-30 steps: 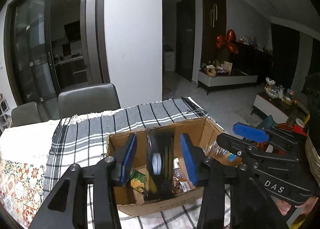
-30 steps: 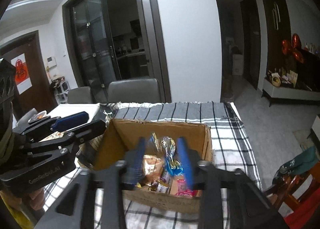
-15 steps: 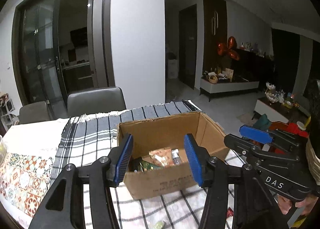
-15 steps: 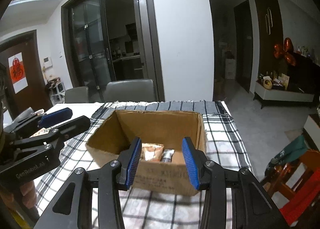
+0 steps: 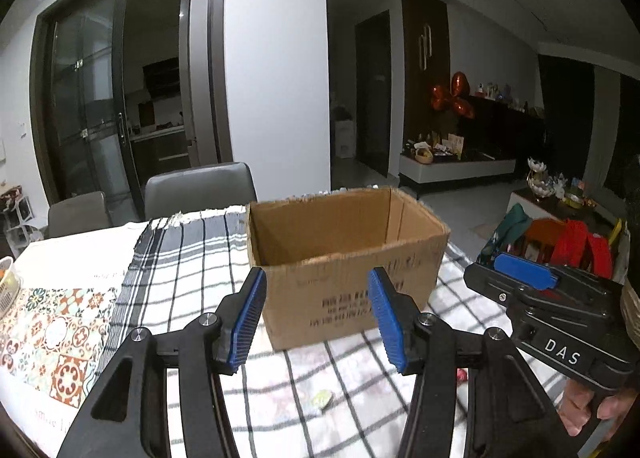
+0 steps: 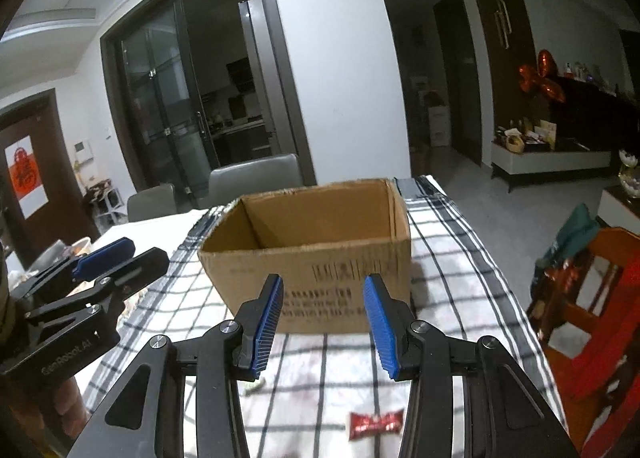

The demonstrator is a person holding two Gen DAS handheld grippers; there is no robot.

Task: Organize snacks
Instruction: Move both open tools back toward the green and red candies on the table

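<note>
Your left gripper (image 5: 316, 316) has its jaws spread, with nothing between the blue pads (image 5: 247, 320). Your right gripper (image 6: 322, 322) is the same: jaws spread and empty. Both hover above the near part of the tabletop (image 5: 192, 258), side by side, each showing at the edge of the other's view.

The box (image 5: 344, 258) stands upright on the checked cloth (image 6: 452, 270) just beyond both grippers, open at the top. From these angles you see only its bare inner walls; what lies inside is hidden below the near wall. Dark print runs along that near wall.

On the cloth near you lie loose snacks. A red candy (image 6: 374, 424) with twisted ends sits below the right gripper, just inside its right finger. A small pale green candy (image 5: 324, 400) lies between the left gripper's fingers, well short of the box. Another bit of red wrapper (image 5: 461, 375) peeks out beside the left gripper's right finger, mostly hidden.

To the left, the cloth ends and a patterned mat (image 5: 52, 334) covers the tabletop. Two grey chairs (image 5: 200, 194) stand at the far side. A red chair (image 6: 592, 298) is at the right.
</note>
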